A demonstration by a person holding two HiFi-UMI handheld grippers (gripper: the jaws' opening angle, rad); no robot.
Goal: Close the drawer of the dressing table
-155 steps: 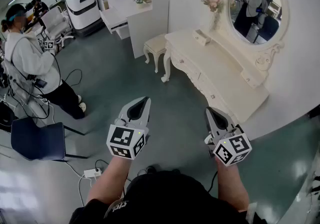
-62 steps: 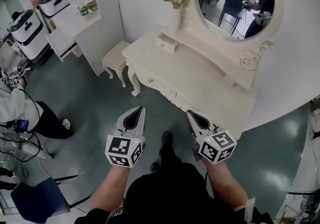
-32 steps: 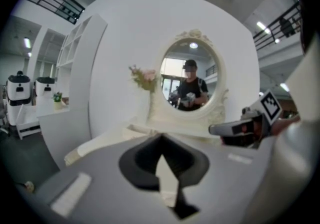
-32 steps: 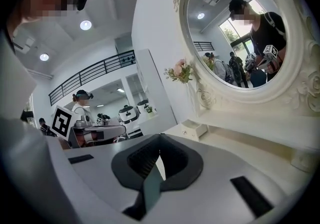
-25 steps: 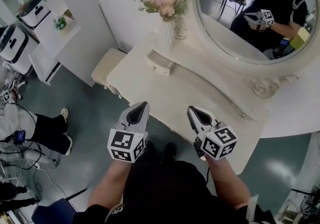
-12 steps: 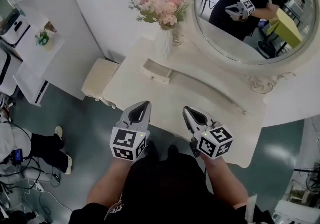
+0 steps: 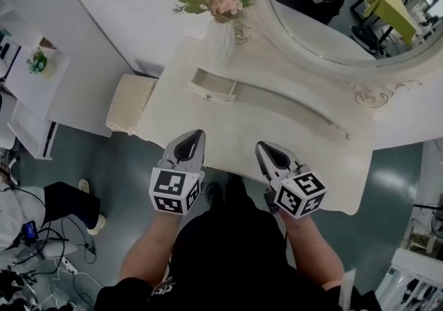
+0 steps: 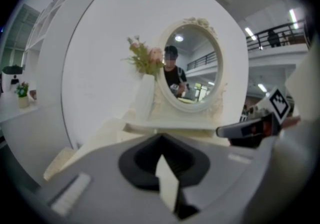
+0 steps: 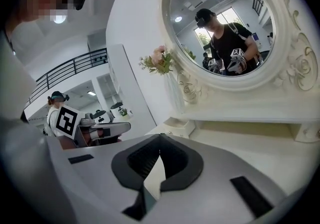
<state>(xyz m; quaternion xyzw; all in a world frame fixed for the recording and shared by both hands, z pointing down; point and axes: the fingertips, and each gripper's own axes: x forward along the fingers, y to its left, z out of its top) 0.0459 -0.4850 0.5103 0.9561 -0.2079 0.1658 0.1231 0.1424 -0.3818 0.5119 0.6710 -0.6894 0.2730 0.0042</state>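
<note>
The cream dressing table (image 7: 277, 129) stands under me. On its raised back shelf, at the left end, a small drawer (image 7: 210, 88) sticks out open; the same drawer (image 9: 179, 126) shows in the right gripper view. My left gripper (image 7: 196, 134) is shut and empty, with its tip over the table's front edge, well short of the drawer. My right gripper (image 7: 261, 145) is also shut and empty, beside it to the right over the tabletop. In their own views the left gripper (image 8: 160, 137) and the right gripper (image 9: 160, 135) both have their jaws together.
A white vase of pink flowers (image 7: 220, 29) stands just behind the drawer. The oval mirror (image 7: 332, 25) rises at the back. A padded stool (image 7: 128, 103) sits left of the table. A person's legs (image 7: 62, 202) are on the floor at the left.
I have come closer to the table: both grippers have moved forward and down and now reach over its front edge. The jaws have stayed together throughout.
</note>
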